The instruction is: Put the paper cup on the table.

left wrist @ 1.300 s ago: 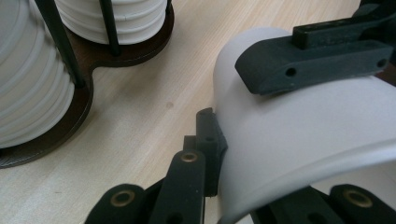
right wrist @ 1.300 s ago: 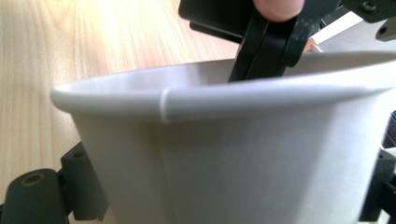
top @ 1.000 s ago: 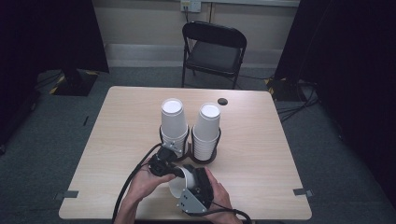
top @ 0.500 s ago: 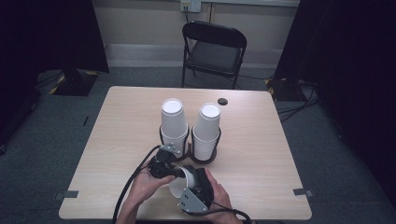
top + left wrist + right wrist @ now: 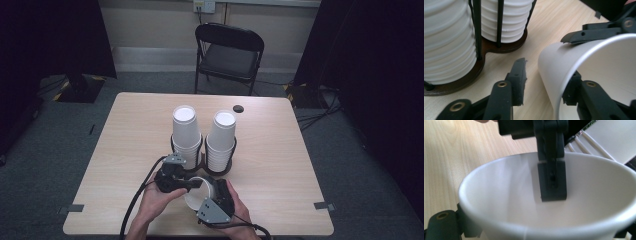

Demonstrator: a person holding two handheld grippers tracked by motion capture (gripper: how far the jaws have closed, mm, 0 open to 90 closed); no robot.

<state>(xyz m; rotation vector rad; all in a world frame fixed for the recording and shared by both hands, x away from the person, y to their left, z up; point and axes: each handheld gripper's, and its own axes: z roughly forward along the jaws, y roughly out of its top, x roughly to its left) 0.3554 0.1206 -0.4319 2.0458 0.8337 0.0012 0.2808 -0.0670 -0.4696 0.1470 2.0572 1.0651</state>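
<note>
Wooden desk [image 5: 125,150]: a paper cup [image 5: 200,192] is gripped around its wall by the right tongs [image 5: 212,192]. The left tongs [image 5: 192,184], just opening, straddle its rim without pressing. Restacking onto the cup stacks [image 5: 182,132] remains undone.

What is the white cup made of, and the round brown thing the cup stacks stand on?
The loose white cup looks like thin paper or foam: matte, smooth, with a rolled rim; which one is hard to tell. The dark brown round base under the stacked white cups looks like cut wood or fibreboard, with a flat dull edge.
</note>
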